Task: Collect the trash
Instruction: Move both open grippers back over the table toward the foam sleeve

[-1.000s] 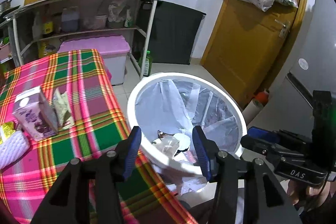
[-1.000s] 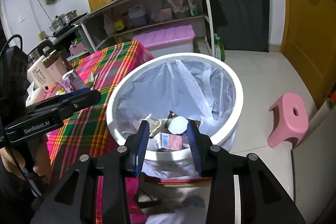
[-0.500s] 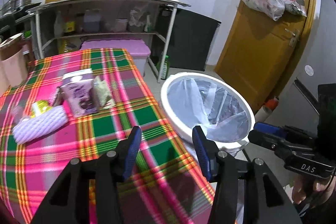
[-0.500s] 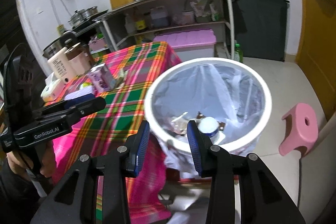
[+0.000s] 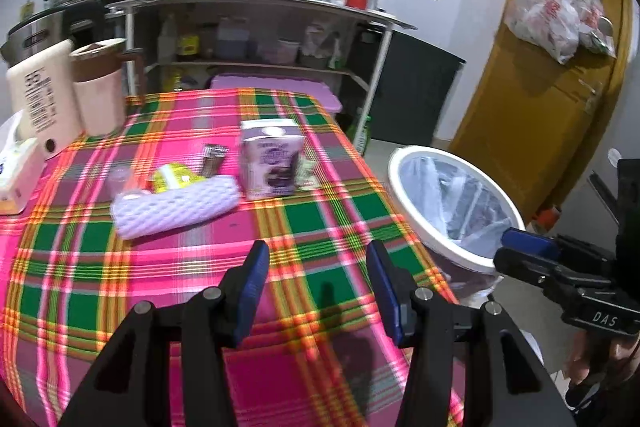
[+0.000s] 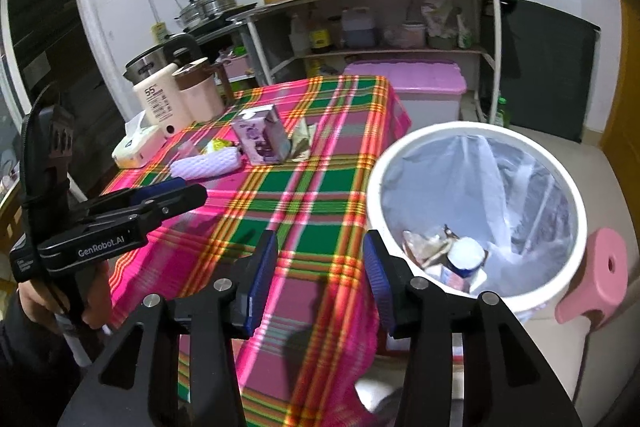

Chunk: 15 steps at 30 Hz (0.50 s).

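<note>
A purple drink carton stands on the plaid table, with a white foam net sleeve, a yellow wrapper and a small brown wrapper to its left. The white bin with a clear liner stands at the table's right edge and holds trash. My left gripper is open and empty above the near table, short of the carton. My right gripper is open and empty between table edge and bin. The carton and sleeve show far left there.
A tissue box, a cream jug and a pink cup stand at the table's far left. A pink stool is right of the bin. A shelf unit and pink storage box stand behind.
Both grippers have swung left, away from above the bin toward the table. The carton and wrappers now sit ahead of my left gripper. Both grippers stayed open and empty.
</note>
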Tool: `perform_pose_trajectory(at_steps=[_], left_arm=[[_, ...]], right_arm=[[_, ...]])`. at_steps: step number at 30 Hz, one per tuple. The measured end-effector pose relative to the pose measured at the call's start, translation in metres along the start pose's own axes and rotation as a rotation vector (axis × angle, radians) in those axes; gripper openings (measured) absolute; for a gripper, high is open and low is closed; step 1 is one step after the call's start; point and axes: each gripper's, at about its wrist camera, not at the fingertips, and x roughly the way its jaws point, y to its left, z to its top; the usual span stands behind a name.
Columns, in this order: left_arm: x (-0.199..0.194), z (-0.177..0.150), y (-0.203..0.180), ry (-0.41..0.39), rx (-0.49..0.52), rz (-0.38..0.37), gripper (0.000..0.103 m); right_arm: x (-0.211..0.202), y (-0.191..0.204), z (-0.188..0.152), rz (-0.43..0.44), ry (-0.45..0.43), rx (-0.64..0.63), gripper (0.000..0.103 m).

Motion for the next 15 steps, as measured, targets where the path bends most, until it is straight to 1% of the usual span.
perform_pose_trajectory(at_steps=[8, 15], left_arm=[[-0.004, 0.005, 0.036, -0.021, -0.038, 0.062, 0.052], [0.007, 0.011, 0.065, -0.016, -0.035, 0.124, 0.052]], right_arm=[[0.013, 0.014, 0.014, 0.023, -0.003, -0.048, 0.046], [0.028, 0.021, 0.026, 0.037, 0.001, -0.067, 0.046]])
